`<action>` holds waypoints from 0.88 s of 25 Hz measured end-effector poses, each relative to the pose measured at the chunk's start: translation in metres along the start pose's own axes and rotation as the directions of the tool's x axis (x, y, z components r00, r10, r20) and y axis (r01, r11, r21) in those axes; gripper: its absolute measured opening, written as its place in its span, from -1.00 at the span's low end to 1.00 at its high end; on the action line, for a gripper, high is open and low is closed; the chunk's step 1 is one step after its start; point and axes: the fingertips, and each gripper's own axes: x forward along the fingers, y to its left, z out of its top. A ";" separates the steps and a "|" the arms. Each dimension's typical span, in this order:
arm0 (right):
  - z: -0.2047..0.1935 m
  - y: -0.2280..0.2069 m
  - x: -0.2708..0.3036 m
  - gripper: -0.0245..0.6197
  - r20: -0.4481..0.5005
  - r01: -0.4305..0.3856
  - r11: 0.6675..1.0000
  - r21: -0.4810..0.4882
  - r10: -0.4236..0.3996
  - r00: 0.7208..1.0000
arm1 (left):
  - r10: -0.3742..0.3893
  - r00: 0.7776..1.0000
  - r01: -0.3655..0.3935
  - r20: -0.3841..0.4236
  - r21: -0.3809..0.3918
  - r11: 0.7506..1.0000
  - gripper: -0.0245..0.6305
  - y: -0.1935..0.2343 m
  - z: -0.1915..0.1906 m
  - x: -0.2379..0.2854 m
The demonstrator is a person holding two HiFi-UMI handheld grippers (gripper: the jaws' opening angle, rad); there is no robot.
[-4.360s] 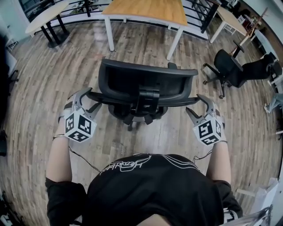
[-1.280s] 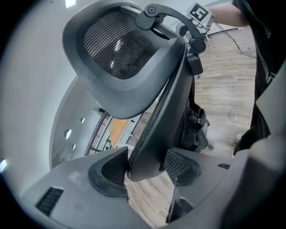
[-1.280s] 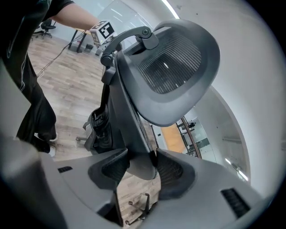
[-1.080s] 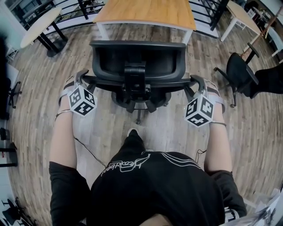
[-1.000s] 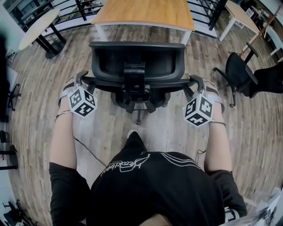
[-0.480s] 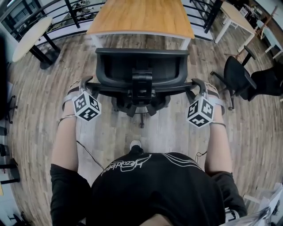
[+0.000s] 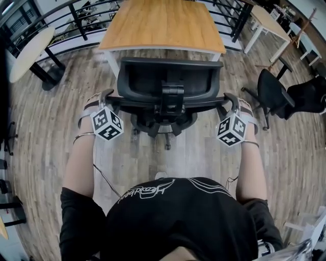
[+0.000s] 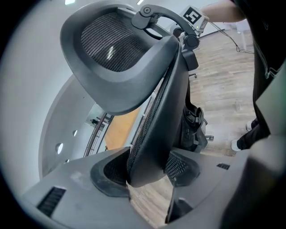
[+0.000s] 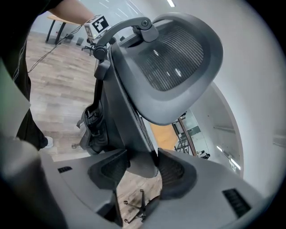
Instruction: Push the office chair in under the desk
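The black mesh office chair (image 7: pixel 169 79) stands with its back to me, in front of the wooden desk (image 7: pixel 163 25); its headrest top reaches the desk's near edge. My left gripper (image 7: pixel 108 97) holds the left edge of the backrest. In the left gripper view that edge (image 8: pixel 156 129) sits between the jaws of the left gripper (image 8: pixel 147 172), which are closing, with both pads against it. My right gripper (image 7: pixel 229 99) grips the backrest's right edge. In the right gripper view the rim (image 9: pixel 129 120) is pinched between the pads of the right gripper (image 9: pixel 142 167).
A second black office chair (image 7: pixel 272 92) stands on the wooden floor at the right. A pale round table (image 7: pixel 28 48) is at the left, a white-legged table (image 7: pixel 262 18) at the back right. A black railing (image 7: pixel 81 12) runs behind the desk.
The chair has rolled forward toward the desk, and both grippers have moved with it, still on the backrest edges. The desk now lies closer to the headrest.
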 end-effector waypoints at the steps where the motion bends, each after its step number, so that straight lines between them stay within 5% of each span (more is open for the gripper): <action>1: 0.003 -0.002 0.004 -0.22 -0.007 0.002 1.000 0.002 -0.002 1.000 | 0.000 1.000 -0.001 0.003 0.004 1.000 -0.26 0.005 -0.001 0.005; 22: 0.031 -0.060 0.088 -0.22 -0.004 0.038 0.999 0.014 -0.038 0.999 | 0.027 0.999 -0.026 -0.037 0.024 0.999 -0.28 0.084 0.003 0.092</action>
